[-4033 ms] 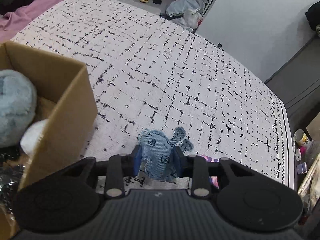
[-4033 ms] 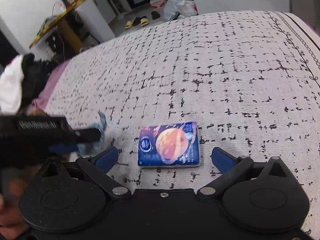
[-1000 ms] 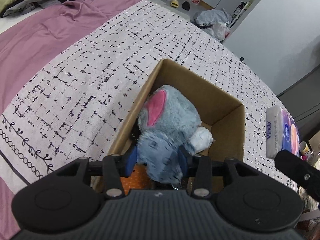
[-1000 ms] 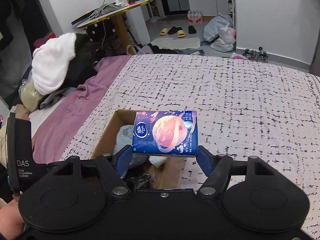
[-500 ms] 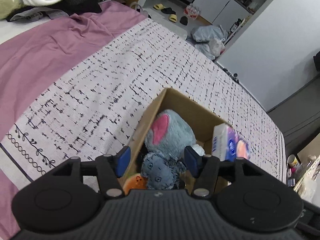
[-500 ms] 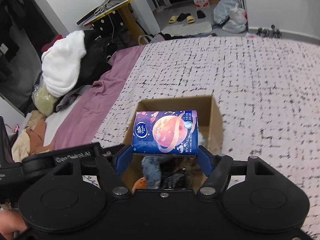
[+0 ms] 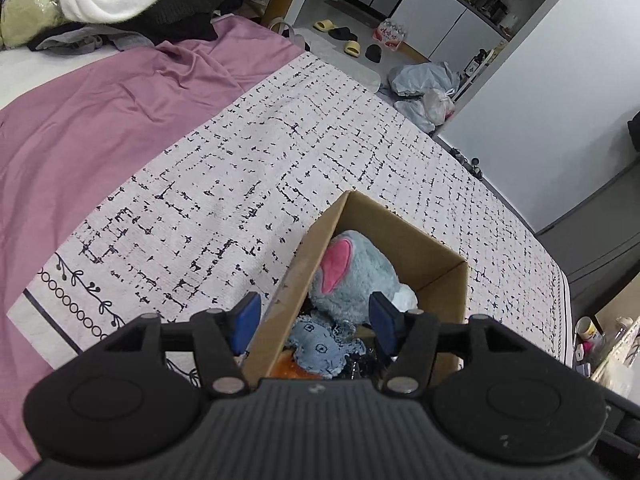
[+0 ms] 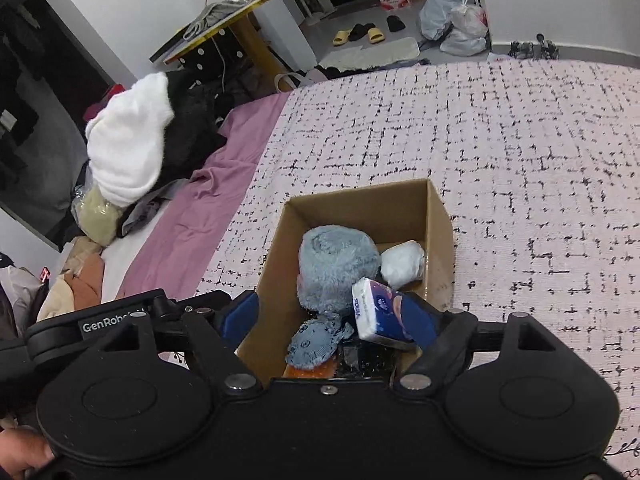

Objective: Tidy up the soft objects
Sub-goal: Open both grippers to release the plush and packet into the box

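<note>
An open cardboard box [image 8: 440, 216] stands on the patterned bedspread [image 8: 520, 152]. Inside lie a grey-blue plush [image 8: 336, 264] with a pink ear [image 7: 334, 266], a white bundle [image 8: 402, 262] and a denim toy [image 8: 316, 342] on something orange. My right gripper [image 8: 328, 316] hangs over the box's near end with its jaws opening. The blue tissue pack [image 8: 384, 316] between them is tilted and leans on the right pad only. My left gripper [image 7: 315, 320] is open and empty above the box's near left wall [image 7: 280, 312], with the denim toy [image 7: 320, 346] below it.
A purple sheet [image 7: 80, 128] covers the bed left of the bedspread. A pile of white and dark clothes [image 8: 136, 152] lies beyond it. Past the bed's far edge are a yellow-edged table [image 8: 224, 28], slippers [image 8: 360, 34] and bags [image 8: 456, 24]. A hand [image 8: 20, 456] shows at the lower left.
The left gripper let the denim toy drop into the box, opened wider and rose. The right gripper's jaws spread, and the tissue pack tipped down from them toward the box.
</note>
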`<state>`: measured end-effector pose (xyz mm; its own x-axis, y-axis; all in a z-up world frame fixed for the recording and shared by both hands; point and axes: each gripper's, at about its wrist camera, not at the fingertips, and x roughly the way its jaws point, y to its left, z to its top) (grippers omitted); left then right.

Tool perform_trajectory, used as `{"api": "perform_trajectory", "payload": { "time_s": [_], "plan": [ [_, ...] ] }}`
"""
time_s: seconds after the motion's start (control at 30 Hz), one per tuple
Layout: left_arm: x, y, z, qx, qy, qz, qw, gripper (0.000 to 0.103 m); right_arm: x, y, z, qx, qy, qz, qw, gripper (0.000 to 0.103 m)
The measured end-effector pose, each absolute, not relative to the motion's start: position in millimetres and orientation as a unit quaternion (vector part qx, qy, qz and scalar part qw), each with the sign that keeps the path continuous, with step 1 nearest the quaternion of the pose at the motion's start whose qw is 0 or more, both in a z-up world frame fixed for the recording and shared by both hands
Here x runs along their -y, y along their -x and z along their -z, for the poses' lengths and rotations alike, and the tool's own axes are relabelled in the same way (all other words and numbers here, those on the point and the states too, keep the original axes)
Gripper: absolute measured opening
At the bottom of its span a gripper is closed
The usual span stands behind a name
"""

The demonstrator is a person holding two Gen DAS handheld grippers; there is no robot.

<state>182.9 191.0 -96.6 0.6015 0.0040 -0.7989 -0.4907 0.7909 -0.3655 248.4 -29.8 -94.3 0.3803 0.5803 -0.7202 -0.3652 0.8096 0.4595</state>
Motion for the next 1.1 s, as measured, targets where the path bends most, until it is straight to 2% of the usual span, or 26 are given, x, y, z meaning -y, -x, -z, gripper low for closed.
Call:
{"api": "perform_trajectory", "payload": {
  "time_s": [0.13,0.2,0.27,0.5,0.57,0.77,0.87,1.1],
  "plan": [
    [-182.4,-178.9,88.3,-0.419,0.279,-0.140,0.852,0.059,41.5,-242.5,84.6,-0.469,-0.123,-0.287,0.826,0.081],
    [-175.3,-177.2,83.2,-0.420,0.268,-0.137,0.856,0.065,47.1,-239.0,81.1,-0.465,-0.125,-0.286,0.829,0.083],
    [-167.9,-174.3,78.3,-0.418,0.256,-0.137,0.861,0.076,54.3,-234.1,78.6,-0.460,-0.123,-0.284,0.832,0.086],
    [-144.1,-163.7,63.9,-0.420,0.222,-0.128,0.870,0.088,86.6,-221.4,77.0,-0.459,-0.133,-0.271,0.836,0.088],
    [-136.7,-158.9,59.9,-0.421,0.214,-0.130,0.872,0.093,97.6,-216.2,74.4,-0.454,-0.135,-0.267,0.840,0.092],
    [-110.5,-145.1,50.6,-0.425,0.183,-0.120,0.878,0.095,128.6,-200.6,63.3,-0.439,-0.143,-0.257,0.849,0.103],
    [-96.6,-137.6,46.9,-0.428,0.163,-0.114,0.882,0.100,143.1,-192.3,58.1,-0.431,-0.142,-0.252,0.855,0.103],
    [-70.6,-120.0,35.4,-0.423,0.137,-0.108,0.889,0.101,173.0,-173.5,43.9,-0.415,-0.139,-0.237,0.868,0.103]
  ]
}}
